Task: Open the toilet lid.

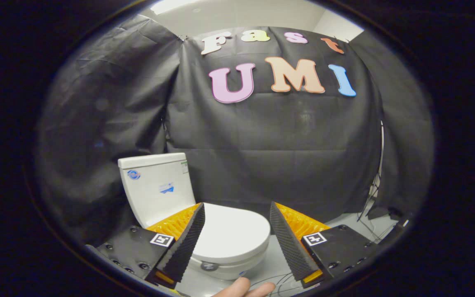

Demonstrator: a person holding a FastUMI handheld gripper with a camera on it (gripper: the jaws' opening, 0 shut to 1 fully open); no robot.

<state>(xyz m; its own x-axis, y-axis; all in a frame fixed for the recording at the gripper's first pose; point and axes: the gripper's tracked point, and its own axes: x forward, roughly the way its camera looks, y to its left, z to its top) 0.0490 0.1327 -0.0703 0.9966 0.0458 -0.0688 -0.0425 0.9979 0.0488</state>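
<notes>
Toilet lid (pixel 231 231), lower centre: smooth white plastic by its look, soft sheen, closed. Tank (pixel 157 187), lower left of centre: glossy white, ceramic-like, with stickers on its face. Gripper (pixel 236 241), lower frame, fingers spread apart and touching nothing: inner pads (pixel 186 243) black, ribbed, matt, rubbery; finger backs orange ridged plastic; housings (pixel 132 247) matt black with dark screw heads and white paper-like marker tags. Booth wall (pixel 283 136), centre: black matt cloth, creased and wrinkled. Floor (pixel 276 258), bottom right of centre: pale, smooth, slight gloss. Thin dark cables (pixel 369 218), lower right.
</notes>
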